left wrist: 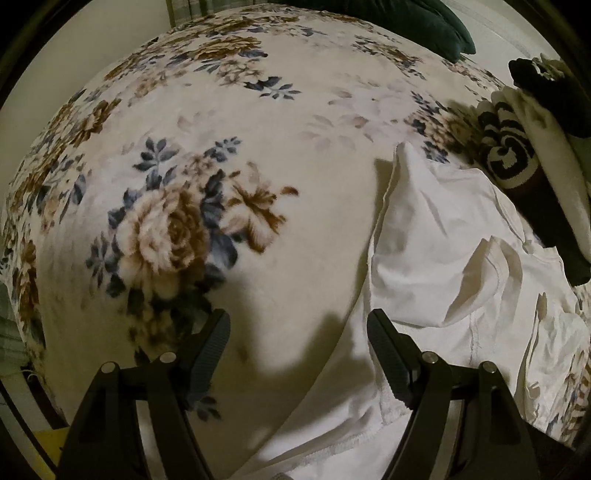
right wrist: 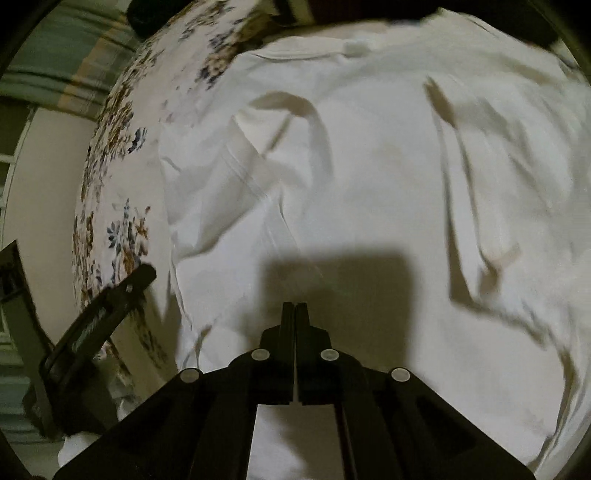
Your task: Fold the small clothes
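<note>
A white garment (left wrist: 443,236) lies crumpled on a floral blanket (left wrist: 229,122), at the right of the left wrist view. My left gripper (left wrist: 298,343) is open and empty, its jaws spread above the garment's left edge. In the right wrist view the same white garment (right wrist: 369,166) fills most of the frame, wrinkled. My right gripper (right wrist: 294,314) is shut, fingers pressed together just above the cloth, with nothing visibly held. The left gripper shows there as a dark bar (right wrist: 107,306) at the left.
A pile of other clothes, black-and-white patterned (left wrist: 506,147) and dark brown pieces, lies at the right edge of the blanket. A dark green cushion (left wrist: 417,22) sits at the far end. The blanket (right wrist: 122,155) edge drops off at the left.
</note>
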Demonstrator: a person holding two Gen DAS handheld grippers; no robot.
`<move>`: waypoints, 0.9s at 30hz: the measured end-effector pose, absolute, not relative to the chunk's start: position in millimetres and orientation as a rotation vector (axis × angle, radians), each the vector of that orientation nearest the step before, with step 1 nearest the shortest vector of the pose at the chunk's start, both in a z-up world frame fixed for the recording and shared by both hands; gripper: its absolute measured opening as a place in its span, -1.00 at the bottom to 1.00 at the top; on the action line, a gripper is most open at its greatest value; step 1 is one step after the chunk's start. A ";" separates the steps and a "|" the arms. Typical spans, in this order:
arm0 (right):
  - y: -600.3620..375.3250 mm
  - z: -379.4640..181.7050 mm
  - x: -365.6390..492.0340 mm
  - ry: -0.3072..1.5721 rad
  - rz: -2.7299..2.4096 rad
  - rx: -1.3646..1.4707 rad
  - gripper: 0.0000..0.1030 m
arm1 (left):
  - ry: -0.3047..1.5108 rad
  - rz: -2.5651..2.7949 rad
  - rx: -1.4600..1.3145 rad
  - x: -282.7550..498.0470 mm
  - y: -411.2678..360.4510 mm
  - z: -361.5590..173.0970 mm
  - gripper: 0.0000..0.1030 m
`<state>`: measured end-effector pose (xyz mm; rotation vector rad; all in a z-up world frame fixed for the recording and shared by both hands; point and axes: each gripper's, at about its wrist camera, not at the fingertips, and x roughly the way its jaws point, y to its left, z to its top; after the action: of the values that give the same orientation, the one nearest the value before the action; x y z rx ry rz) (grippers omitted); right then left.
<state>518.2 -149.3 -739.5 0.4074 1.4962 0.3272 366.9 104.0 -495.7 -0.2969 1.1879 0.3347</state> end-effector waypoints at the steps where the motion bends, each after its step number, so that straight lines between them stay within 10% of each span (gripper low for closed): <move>1: -153.2 -737.2 518.7 1.496 0.319 0.430 -0.98 | 1.188 0.333 -0.297 367.3 103.6 -495.5 0.46; 3: -158.2 -733.1 523.7 1.484 0.318 0.500 -0.94 | 1.184 0.334 -0.289 367.9 102.6 -494.8 0.46; 8: -147.1 -739.5 560.6 1.454 0.321 0.515 -0.03 | 1.178 0.339 -0.259 370.5 100.0 -494.0 0.46; 11: -131.0 -755.3 574.2 1.490 0.323 0.431 -0.16 | 1.180 0.341 -0.243 371.4 100.4 -494.1 0.46; 13: -123.5 -754.6 573.7 1.473 0.322 0.385 -0.88 | 1.184 0.340 -0.239 370.8 101.2 -494.2 0.46; 27: -162.4 -746.3 519.9 1.588 0.234 0.455 -0.80 | 1.203 0.292 -0.244 373.7 88.9 -495.0 0.46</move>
<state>519.9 -162.4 -746.3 0.4548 1.5879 0.2341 373.7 88.9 -495.0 -0.2441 1.2026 0.2919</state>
